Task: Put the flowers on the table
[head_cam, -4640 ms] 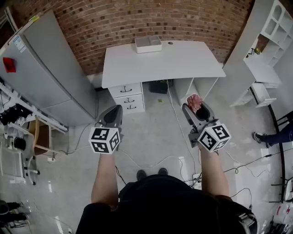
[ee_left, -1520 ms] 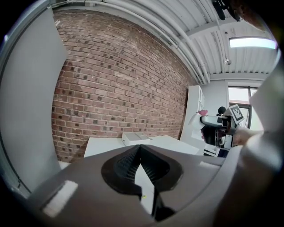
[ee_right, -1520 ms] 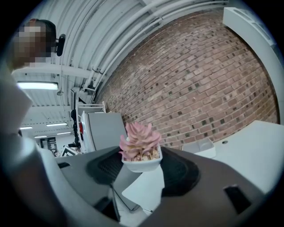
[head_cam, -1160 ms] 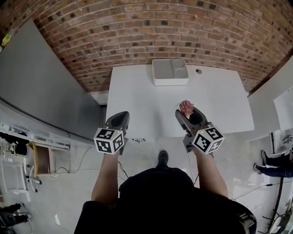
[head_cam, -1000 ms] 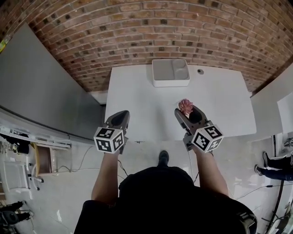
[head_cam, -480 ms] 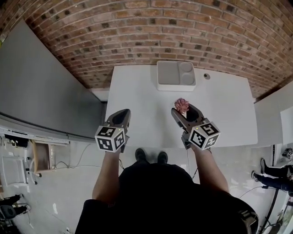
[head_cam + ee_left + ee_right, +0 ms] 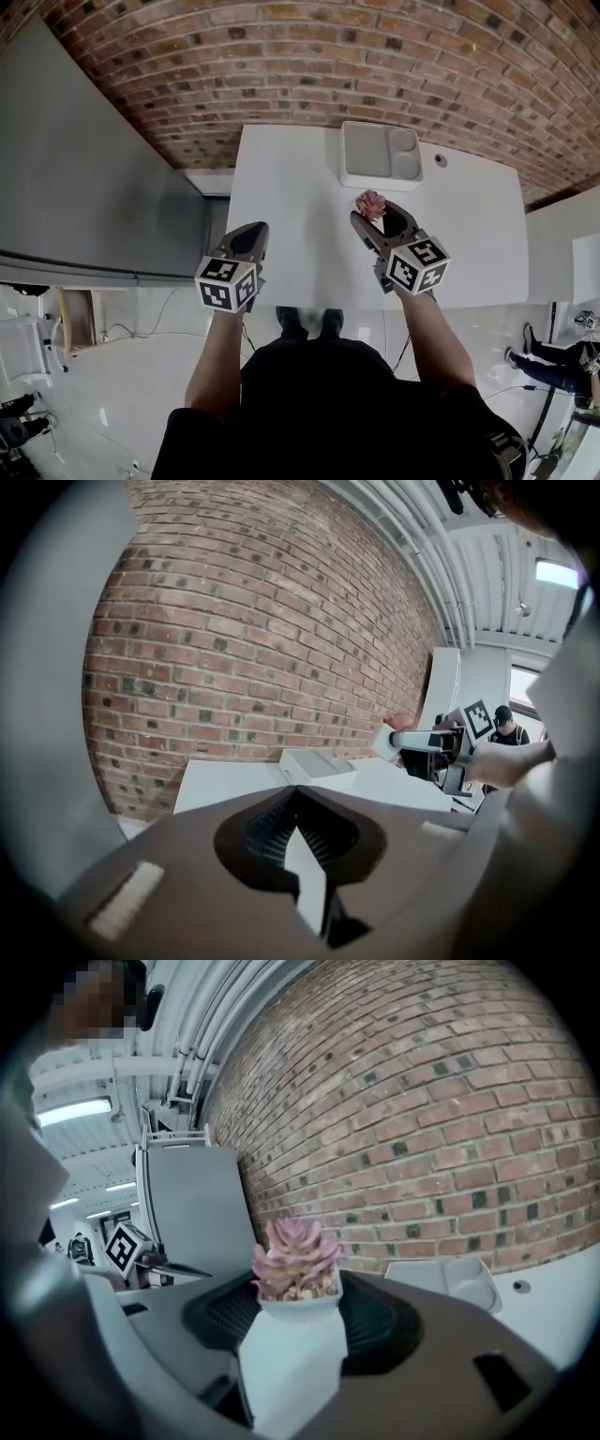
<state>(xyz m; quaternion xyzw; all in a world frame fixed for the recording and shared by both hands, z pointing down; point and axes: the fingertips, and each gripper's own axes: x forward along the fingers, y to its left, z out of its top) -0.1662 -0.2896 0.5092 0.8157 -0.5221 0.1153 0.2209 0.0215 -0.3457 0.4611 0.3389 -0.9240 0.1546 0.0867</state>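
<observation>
The potted pink flowers [image 7: 371, 202] are pinched upright by the right tool [image 7: 376, 213] over the white counter [image 7: 281, 197], at 6 o'clock from a grey tray [image 7: 380, 155], seemingly ready for setting down. The left tool [image 7: 246, 237], pressed together and empty, is held aside at 9 o'clock.

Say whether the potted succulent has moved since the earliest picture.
Yes. The potted succulent has gone forward, from above the floor to above the table, near the tray.
</observation>
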